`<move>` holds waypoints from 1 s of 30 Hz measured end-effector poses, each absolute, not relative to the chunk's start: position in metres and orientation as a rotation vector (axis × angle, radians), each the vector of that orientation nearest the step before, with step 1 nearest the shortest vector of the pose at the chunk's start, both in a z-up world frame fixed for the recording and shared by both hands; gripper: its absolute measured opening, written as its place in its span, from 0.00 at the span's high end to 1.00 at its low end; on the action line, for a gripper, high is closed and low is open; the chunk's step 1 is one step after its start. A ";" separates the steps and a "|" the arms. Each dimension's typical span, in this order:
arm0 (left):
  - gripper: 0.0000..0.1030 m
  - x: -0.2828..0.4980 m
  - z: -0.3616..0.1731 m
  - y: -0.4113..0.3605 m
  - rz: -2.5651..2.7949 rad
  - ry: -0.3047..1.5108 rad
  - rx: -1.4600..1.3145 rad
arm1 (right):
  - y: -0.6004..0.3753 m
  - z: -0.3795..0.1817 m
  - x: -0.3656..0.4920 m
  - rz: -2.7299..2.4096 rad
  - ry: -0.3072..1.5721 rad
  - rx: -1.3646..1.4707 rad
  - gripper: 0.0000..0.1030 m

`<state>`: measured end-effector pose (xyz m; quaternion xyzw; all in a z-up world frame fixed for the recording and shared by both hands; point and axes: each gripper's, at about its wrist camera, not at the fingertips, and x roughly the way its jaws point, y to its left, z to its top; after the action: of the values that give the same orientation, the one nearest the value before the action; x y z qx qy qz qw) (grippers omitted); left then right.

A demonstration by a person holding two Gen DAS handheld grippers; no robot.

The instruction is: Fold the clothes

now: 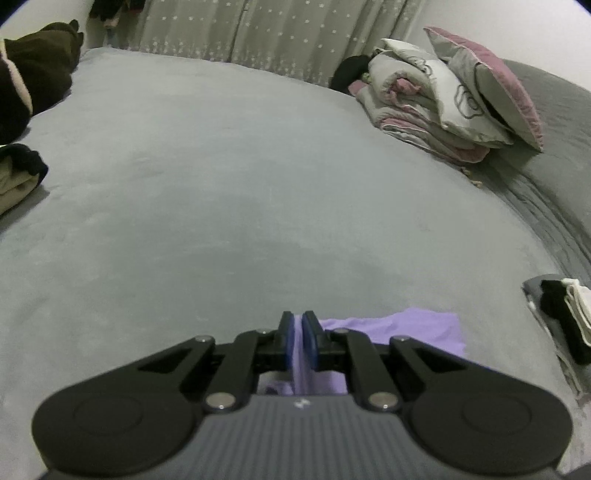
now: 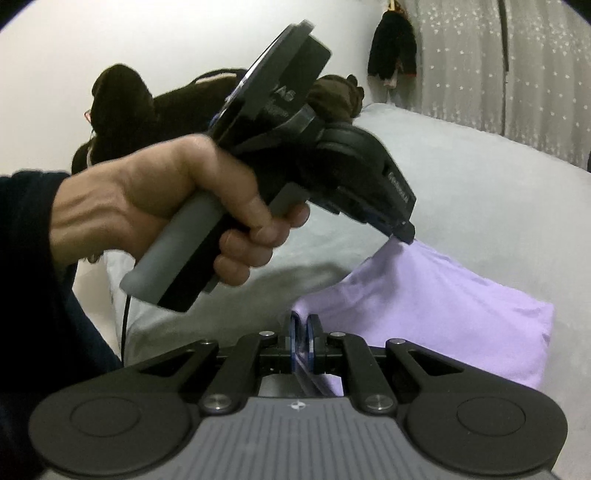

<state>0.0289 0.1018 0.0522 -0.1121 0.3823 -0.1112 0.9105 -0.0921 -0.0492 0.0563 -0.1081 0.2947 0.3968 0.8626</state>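
A lilac garment (image 2: 436, 314) lies partly folded on the grey bed (image 2: 480, 177); it also shows in the left wrist view (image 1: 406, 328). My left gripper (image 1: 298, 339) is shut on an edge of the lilac cloth and lifts it off the bed; it also shows in the right wrist view (image 2: 400, 230), held in a hand. My right gripper (image 2: 303, 343) is shut on another edge of the same garment, close in front of the left one.
A dark brown garment pile (image 1: 33, 77) and folded beige clothes (image 1: 18, 177) lie at the bed's left. A folded quilt with pillows (image 1: 454, 99) sits at the far right. Folded black and white clothes (image 1: 565, 317) lie near right. Starred curtains (image 1: 277, 29) hang behind.
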 end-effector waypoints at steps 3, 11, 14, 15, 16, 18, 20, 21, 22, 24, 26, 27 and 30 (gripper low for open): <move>0.92 0.031 0.048 0.093 -0.216 0.793 -0.170 | -0.046 0.051 -0.092 0.827 0.631 -0.252 0.92; 0.73 0.025 0.057 0.097 -0.127 0.780 -0.060 | -0.063 0.064 -0.083 0.943 0.680 -0.184 0.63; 0.79 0.014 0.070 0.096 -0.089 0.705 0.074 | -0.099 0.089 -0.067 0.891 0.632 -0.094 0.64; 0.82 0.009 0.074 0.094 -0.097 0.691 0.085 | -0.112 0.094 -0.059 0.830 0.622 -0.095 0.64; 0.84 0.004 0.077 0.092 -0.111 0.679 0.087 | -0.122 0.095 -0.051 0.765 0.629 -0.105 0.64; 0.83 -0.011 0.084 0.082 -0.212 0.655 0.062 | -0.140 0.091 -0.036 0.651 0.667 -0.123 0.73; 0.81 -0.023 0.084 0.069 -0.341 0.655 0.025 | -0.153 0.085 -0.023 0.593 0.712 -0.119 0.80; 0.81 -0.026 0.082 0.062 -0.390 0.671 0.021 | -0.153 0.082 -0.020 0.591 0.727 -0.122 0.80; 0.81 -0.026 0.075 0.056 -0.400 0.706 0.045 | -0.153 0.078 -0.019 0.593 0.741 -0.129 0.80; 0.82 -0.024 0.060 0.043 -0.400 0.784 0.105 | -0.148 0.064 -0.015 0.590 0.794 -0.155 0.81; 0.86 -0.018 0.049 0.042 -0.368 0.841 0.117 | -0.142 0.049 -0.009 0.567 0.842 -0.171 0.82; 0.86 -0.018 0.048 0.044 -0.366 0.846 0.104 | -0.143 0.046 -0.006 0.559 0.836 -0.154 0.83; 0.86 -0.017 0.045 0.046 -0.361 0.851 0.082 | -0.144 0.050 -0.002 0.552 0.835 -0.131 0.83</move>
<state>-0.0173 0.0464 0.0453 0.0396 0.4105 -0.1743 0.8942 -0.0024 -0.1441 0.0497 -0.0626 0.3999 0.2645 0.8753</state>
